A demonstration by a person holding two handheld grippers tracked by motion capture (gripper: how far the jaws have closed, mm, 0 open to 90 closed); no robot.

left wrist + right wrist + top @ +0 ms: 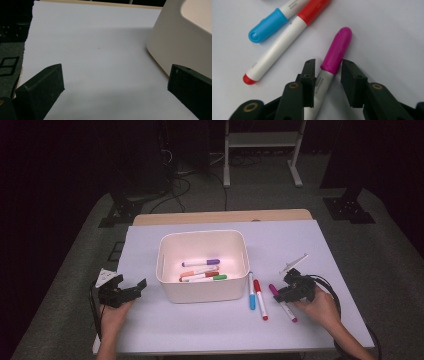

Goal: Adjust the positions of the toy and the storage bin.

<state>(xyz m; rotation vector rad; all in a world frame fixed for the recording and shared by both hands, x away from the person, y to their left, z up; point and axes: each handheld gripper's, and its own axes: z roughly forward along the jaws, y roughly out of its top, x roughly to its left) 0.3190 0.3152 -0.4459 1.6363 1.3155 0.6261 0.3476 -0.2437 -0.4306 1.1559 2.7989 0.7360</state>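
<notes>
- One magenta-capped marker [336, 53] lies flat on the white table top [200, 330], between the two black jaws of the right gripper [328, 68]; its cap points away from the gripper and its white barrel runs back under the gripper body.
- The right gripper's jaws stand on either side of the marker where cap meets barrel. The one at the left of the right gripper view looks to be against the barrel, while a thin gap shows at the other, so the marker is straddled but not yet squeezed.
- In the high view the right gripper [286, 292] rests low on the table in the person's right hand [320, 307], over the upper end of the marker [289, 312].
- Just beyond the jaws, toward the bin, lies a red-capped marker [287, 35], and beside that a blue-capped marker [268, 25]; the two lie side by side, close to each other.
- Farther off on the same side stands the cream bin [202, 290], holding several markers [202, 270], among them purple, orange, red and green caps.
- The left gripper [131, 290] sits on the far side of the bin, near its left wall, in the person's left hand [116, 312].
- The left gripper's jaws are spread wide with only bare table between them; the bin wall [175, 42] rises just ahead and to the right of them.
</notes>
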